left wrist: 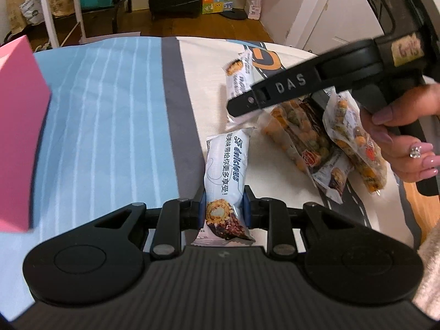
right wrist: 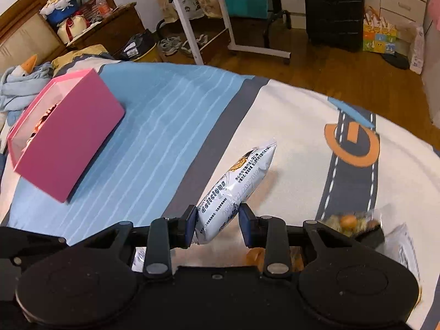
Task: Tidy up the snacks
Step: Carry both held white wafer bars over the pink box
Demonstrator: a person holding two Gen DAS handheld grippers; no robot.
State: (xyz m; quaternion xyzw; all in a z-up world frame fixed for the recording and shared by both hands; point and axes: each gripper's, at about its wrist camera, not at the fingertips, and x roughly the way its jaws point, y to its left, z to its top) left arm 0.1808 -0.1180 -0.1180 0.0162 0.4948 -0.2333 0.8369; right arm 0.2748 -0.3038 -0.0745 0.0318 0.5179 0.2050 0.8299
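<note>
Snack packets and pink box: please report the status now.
Left gripper shut on white bar-shaped snack packet. Right gripper shut on second white packet. Open pink rectangular box on blue striped bedcover; path unobstructed.

On the bed (right wrist: 170,115), the box (right wrist: 66,134) sits far to the left, well apart from the snacks on the right side. One snack bar (left wrist: 227,176) stands between the left gripper's (left wrist: 224,209) pads, another snack bar (right wrist: 233,189) between the right gripper's (right wrist: 218,220). Beyond the left gripper and to its right, bags of nuts (left wrist: 305,137) lie together on the bed beside a further bar (left wrist: 239,77), with the right hand (left wrist: 404,137) above them.
</note>
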